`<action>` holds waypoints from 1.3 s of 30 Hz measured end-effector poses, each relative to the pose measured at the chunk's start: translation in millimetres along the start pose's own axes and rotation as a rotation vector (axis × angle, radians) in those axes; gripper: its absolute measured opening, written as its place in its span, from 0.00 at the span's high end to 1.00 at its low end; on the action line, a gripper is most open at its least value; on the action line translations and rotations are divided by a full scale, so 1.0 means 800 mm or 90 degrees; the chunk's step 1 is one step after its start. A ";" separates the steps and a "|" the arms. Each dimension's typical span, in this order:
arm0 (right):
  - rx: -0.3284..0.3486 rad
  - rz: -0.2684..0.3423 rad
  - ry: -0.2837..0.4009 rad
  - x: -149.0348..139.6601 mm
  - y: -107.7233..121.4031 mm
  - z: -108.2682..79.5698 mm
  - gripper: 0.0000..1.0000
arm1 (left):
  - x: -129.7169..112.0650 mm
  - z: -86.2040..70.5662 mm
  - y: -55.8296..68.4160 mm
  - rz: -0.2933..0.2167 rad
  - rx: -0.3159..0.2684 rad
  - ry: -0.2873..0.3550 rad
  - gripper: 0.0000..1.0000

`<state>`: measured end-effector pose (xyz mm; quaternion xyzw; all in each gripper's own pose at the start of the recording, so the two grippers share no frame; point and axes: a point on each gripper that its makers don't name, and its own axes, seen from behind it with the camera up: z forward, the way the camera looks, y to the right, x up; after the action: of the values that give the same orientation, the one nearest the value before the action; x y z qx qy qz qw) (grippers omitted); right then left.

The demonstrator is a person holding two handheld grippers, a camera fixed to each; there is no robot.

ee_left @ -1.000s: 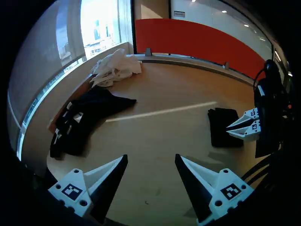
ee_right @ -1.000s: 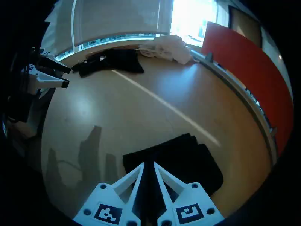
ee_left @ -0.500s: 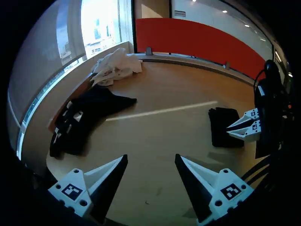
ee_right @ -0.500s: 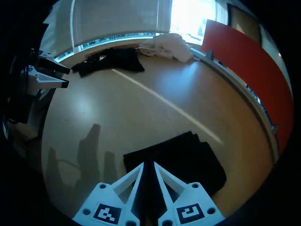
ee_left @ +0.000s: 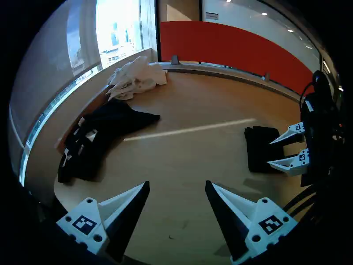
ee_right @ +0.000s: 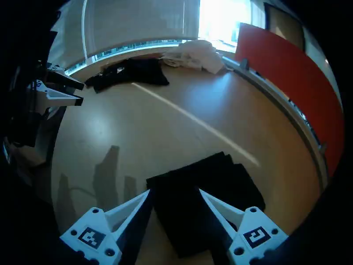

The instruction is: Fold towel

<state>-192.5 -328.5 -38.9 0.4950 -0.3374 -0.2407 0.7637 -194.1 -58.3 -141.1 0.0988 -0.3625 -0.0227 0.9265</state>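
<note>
Right gripper [ee_right: 174, 194]: fingers spread wide, nothing grasped, tips hanging over the near edge of the folded black towel [ee_right: 212, 176]. Towel lying near right on the wooden table [ee_right: 132, 132], flat, a compact rectangle, layers slightly stepped at the far corner. Left gripper [ee_left: 176, 183]: likewise parted and empty, poised over bare table, well apart from the towel. Loose black cloth pile [ee_left: 101, 132] far left beside the window [ee_left: 117, 31]; white cloth heap [ee_left: 137, 77] beyond it at the far corner.

Judged step: clearing the right gripper off a finished fold. Contact between tips and cloth: cannot tell.

To do well:
- Keep fingers wide and lift straight up before drawing back to the near side.
- Avoid catching a tip under the top layer.
- Watch the stack for spring-back.
- Where needed, nudge the stepped corner flush with light downward pressure.
- Keep left gripper parked clear.
</note>
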 end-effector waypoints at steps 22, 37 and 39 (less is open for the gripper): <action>-0.041 0.044 -0.018 -0.067 0.011 -0.044 0.33 | 0.004 0.000 0.010 0.007 -0.002 0.005 0.07; -0.073 0.076 -0.038 -0.116 0.021 -0.063 0.34 | 0.004 0.000 0.020 0.016 -0.006 0.005 0.07; -0.076 0.080 -0.040 -0.119 0.021 -0.063 0.34 | 0.004 0.000 0.021 0.017 -0.007 0.005 0.07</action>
<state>-216.4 -225.2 -63.8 0.4188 -0.3766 -0.2277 0.7943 -192.1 -42.5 -135.6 0.0890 -0.3602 -0.0122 0.9285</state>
